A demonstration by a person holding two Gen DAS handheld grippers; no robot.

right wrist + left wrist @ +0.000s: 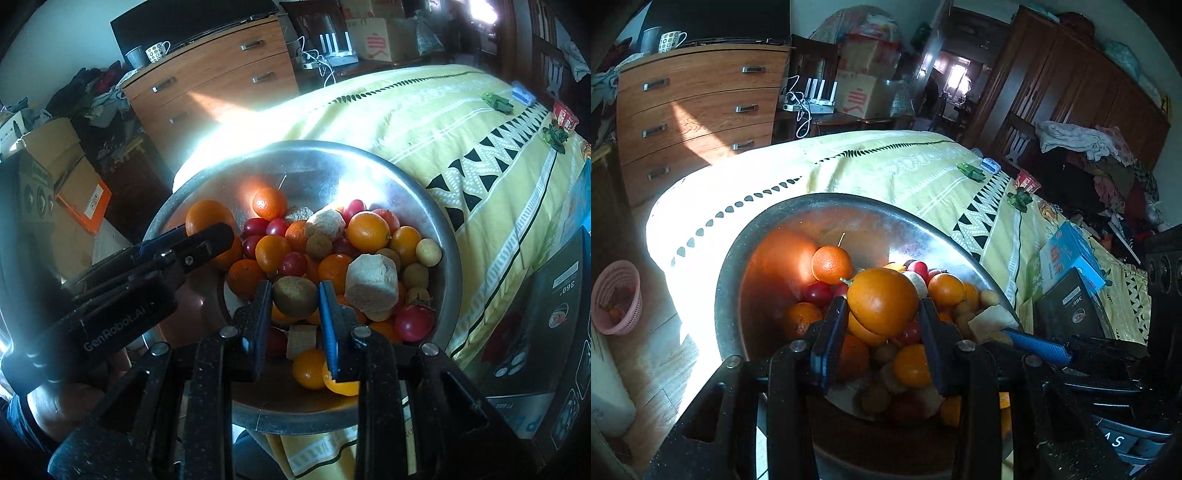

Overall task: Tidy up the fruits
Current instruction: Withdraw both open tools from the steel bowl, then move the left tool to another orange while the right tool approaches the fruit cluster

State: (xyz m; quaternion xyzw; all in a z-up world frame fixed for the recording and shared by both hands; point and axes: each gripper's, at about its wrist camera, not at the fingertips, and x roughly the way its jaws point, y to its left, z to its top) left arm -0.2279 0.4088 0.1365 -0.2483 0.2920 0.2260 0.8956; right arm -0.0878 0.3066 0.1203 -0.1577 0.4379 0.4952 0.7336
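Partly hidden behind its two pads, the left gripper pinches one orange above the metal bowl, while the right gripper pinches one kiwi over the heaped fruit.

1. We see the metal bowl standing on the bed, near its edge, with the mixed fruit heaped inside.
2. Our left hand-held gripper sits over the bowl with an orange between its fingers.
3. Our right hand-held gripper sits to the right of the left one, also over the bowl, with a kiwi between its fingers.
4. To the right of the bowl, boxes lie on the bed.
5. Behind the bed stands a chest of drawers with a mug on top.
6. On the floor to the left of the bed sits a small basket.
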